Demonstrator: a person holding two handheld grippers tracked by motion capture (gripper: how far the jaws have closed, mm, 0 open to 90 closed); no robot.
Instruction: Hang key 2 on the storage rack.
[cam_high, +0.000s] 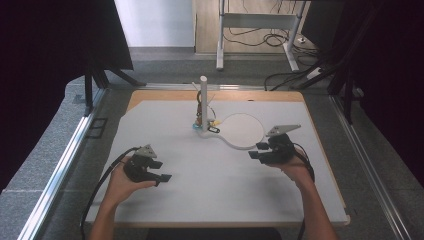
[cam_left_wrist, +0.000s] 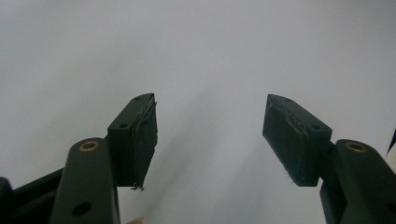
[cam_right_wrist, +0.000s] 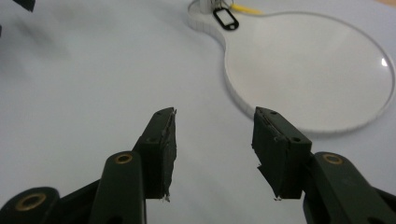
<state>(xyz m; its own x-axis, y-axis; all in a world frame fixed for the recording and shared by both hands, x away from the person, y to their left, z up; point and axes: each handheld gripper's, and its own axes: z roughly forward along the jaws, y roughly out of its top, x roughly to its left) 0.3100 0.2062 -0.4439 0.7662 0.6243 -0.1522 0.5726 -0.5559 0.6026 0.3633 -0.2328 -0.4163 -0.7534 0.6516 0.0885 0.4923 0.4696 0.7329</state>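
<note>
Right claw (cam_high: 256, 151) hovering open and empty, white stand base (cam_right_wrist: 308, 70) just ahead; left claw (cam_high: 164, 171) open, empty, facing bare table (cam_left_wrist: 196, 46)

Left gripper (cam_left_wrist: 210, 135) jaws wide apart, nothing btwn, over white tabletop (cam_left_wrist: 196, 51)

Two grippers (cam_high: 162, 171) (cam_high: 256, 151), one white stand (cam_high: 243, 131), one tag (cam_high: 214, 130).

The high view is looking forward and down on the whole table (cam_high: 165, 200). Each gripper view is looking along its own jaws, very near the white surface. The right gripper view is sharing the round base (cam_right_wrist: 308, 70) with the high view.
</note>
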